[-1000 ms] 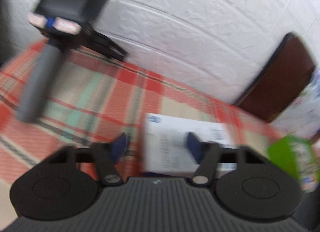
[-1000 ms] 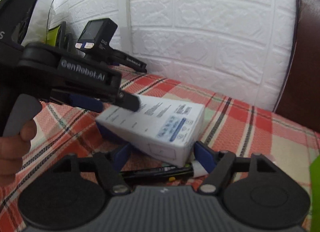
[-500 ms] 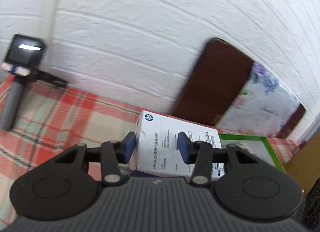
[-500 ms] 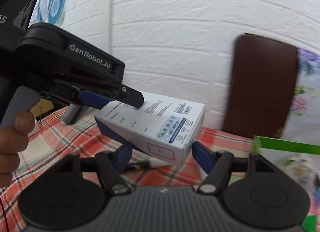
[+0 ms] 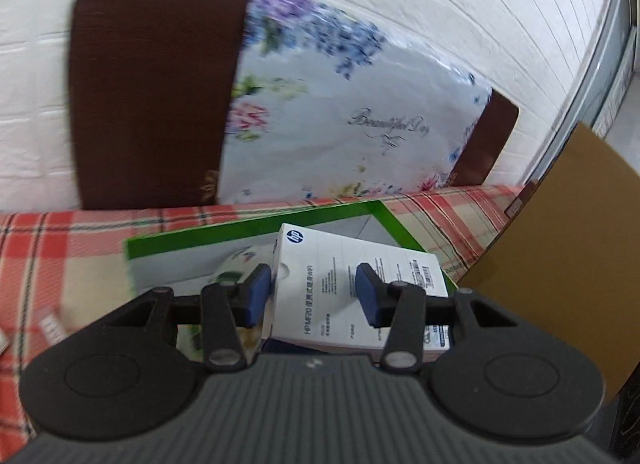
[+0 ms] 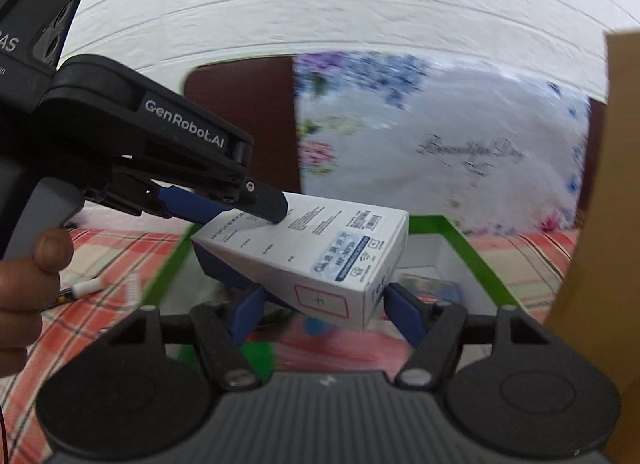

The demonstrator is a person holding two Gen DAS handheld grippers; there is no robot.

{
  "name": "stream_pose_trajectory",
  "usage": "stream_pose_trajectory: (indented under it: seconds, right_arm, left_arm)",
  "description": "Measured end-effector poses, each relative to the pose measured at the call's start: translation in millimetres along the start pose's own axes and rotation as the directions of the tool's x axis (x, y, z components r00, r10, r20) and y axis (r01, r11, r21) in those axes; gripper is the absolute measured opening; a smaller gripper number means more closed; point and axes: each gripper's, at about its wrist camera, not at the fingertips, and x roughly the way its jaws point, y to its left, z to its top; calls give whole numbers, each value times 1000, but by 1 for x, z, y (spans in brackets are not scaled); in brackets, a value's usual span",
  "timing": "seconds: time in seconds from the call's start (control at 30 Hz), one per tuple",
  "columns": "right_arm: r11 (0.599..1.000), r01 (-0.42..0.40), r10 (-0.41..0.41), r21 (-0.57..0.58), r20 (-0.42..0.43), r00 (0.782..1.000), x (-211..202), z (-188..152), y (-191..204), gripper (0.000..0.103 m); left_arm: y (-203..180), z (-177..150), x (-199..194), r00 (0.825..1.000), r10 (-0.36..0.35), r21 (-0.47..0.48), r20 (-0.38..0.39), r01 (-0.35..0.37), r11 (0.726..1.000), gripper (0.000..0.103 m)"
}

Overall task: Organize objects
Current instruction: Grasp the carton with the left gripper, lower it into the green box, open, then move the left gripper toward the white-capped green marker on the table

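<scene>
The white box (image 6: 316, 252) is stiff cardboard with smooth printed faces, probably light; its flat long sides are the sound places to pinch, though a hard squeeze could dent them. It hangs tilted in the air above the open green tray (image 5: 248, 227) on the checked tablecloth (image 5: 48, 248). The left gripper (image 5: 314, 290) is clamped across the box's 2 broad faces near one end. The right gripper (image 6: 322, 310) stands wide apart; whether its pads touch the box's near end cannot be told.
</scene>
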Motion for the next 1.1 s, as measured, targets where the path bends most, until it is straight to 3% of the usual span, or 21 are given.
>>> stream_pose_trajectory:
  seconds: [0.07,0.1,0.2,0.3,0.67,1.1]
  right_arm:
    - [1000,29,-29,5,6,1000,13,2,-15,72]
    - [998,63,-63,-3,7,998,21,1,-19,79]
    - [990,138,-138,12,11,990,32,-3,-33,79]
    - [991,113,-115,72,23,993,23,-11,-41,79]
    - [996,49,-52,68,40,998,-31,-25,-14,79]
    - [995,-76,76,57,9,997,-81,-42,29,78]
  left_arm:
    - [-11,6,20,1000,11,28,-23,-10,1000,51]
    - [-15,7,30,999,24,43,-39,-22,999,51]
    - [-18,3,43,995,79,75,-67,-74,994,51]
    - [-15,-6,37,992,102,82,-73,-96,992,52]
    - [-23,-38,-32,970,241,141,-27,-235,962,56]
    - [-3,-92,-89,918,391,119,-69,-382,917,56]
